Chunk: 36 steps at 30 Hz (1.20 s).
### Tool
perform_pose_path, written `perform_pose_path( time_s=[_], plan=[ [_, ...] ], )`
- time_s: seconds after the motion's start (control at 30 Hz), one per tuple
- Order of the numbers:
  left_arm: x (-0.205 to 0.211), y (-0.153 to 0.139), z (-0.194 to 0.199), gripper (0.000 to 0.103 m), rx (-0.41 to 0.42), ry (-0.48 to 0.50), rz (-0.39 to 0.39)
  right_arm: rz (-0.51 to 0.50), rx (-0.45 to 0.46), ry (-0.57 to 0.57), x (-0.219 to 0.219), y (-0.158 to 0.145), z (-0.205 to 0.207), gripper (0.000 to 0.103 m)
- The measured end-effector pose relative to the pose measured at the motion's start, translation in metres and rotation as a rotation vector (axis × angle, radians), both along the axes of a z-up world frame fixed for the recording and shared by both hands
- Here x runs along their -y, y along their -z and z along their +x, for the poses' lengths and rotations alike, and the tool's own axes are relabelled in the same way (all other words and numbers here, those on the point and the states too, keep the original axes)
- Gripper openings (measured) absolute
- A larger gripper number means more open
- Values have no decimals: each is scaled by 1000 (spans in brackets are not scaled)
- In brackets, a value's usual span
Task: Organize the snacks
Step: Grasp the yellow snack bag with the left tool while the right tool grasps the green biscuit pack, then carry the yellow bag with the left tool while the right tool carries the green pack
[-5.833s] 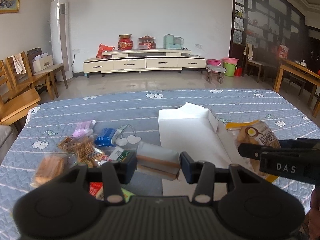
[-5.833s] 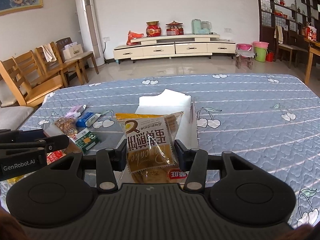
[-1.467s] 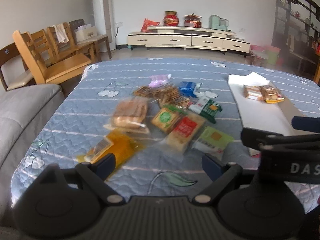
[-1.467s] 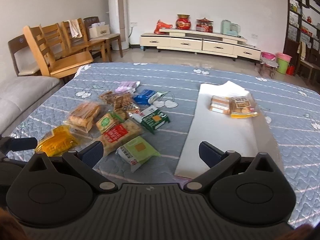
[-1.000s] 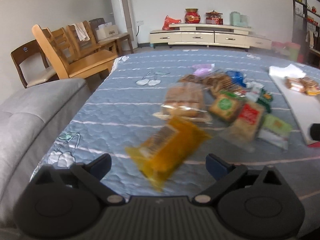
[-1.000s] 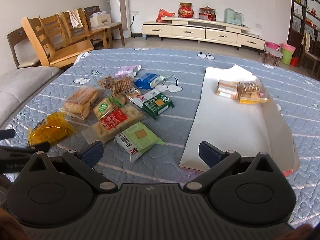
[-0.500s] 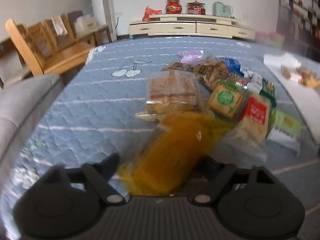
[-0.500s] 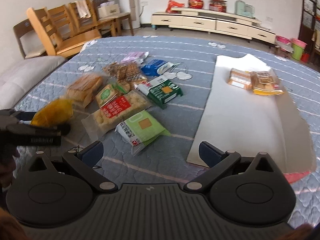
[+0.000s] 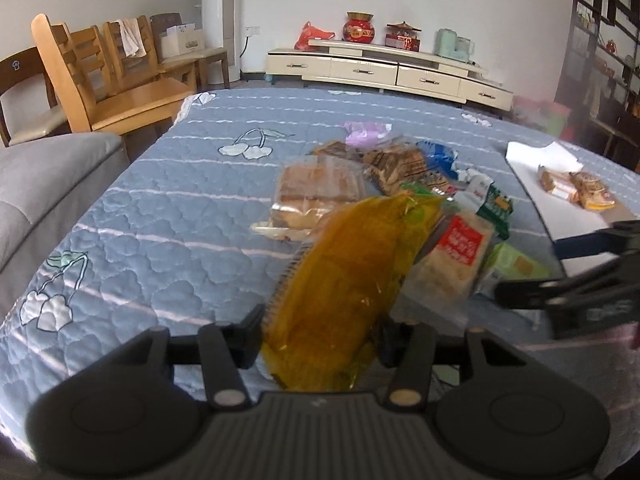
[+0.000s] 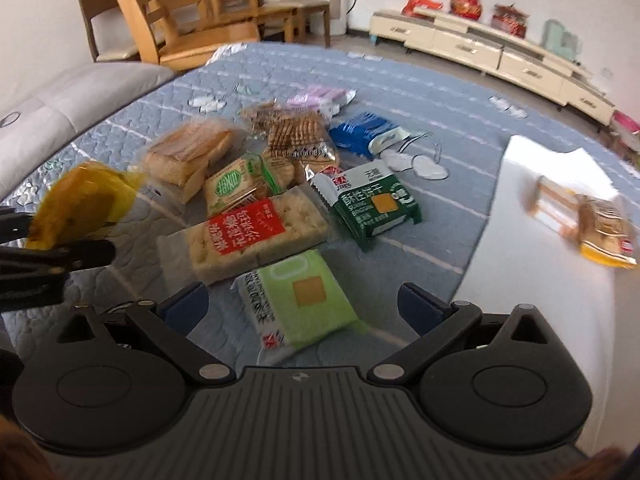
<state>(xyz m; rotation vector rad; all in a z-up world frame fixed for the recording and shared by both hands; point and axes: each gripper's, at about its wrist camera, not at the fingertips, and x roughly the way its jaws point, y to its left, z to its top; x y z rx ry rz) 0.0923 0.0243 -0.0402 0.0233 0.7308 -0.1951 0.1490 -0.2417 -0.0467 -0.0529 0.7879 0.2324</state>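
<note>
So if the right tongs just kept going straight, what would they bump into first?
Most likely the light green snack pack: it lies between the open right tongs, just ahead. Beyond it sits the red-labelled cracker pack. Depth is hard to judge in this fisheye view.

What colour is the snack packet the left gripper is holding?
Translucent yellow-orange packet, seen best in the left wrist view.
</note>
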Motion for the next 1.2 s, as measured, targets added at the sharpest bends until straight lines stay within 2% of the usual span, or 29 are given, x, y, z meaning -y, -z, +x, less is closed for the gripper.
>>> perform_pose_path(
  time_s=[0.13,0.2,0.23,0.27,0.43,0.57,0.87,1.2],
  plan=[
    [4,-5,-4,51,11,3,-7,-25,-69,-53,-3,13,14,102],
    [5,-7,-5,50,13,0,-11,-39,-37,-77,-7,13,7,83],
    [5,-7,-6,50,11,-3,-18,-33,-27,-81,-8,11,4,63],
    [6,-9,-7,50,11,-5,-24,-41,-22,-78,-9,9,1,61],
    [12,-16,-14,50,34,-9,-13,-36,2,-47,-14,6,-22,61],
    [13,-24,-21,50,49,-15,-18,37,31,16,-7,-7,-44,61],
    [28,-49,-39,50,105,-17,0,57,122,66,-2,-41,-85,61],
    [45,-69,-54,50,135,-14,0,47,165,137,12,-58,-110,61]
  ],
)
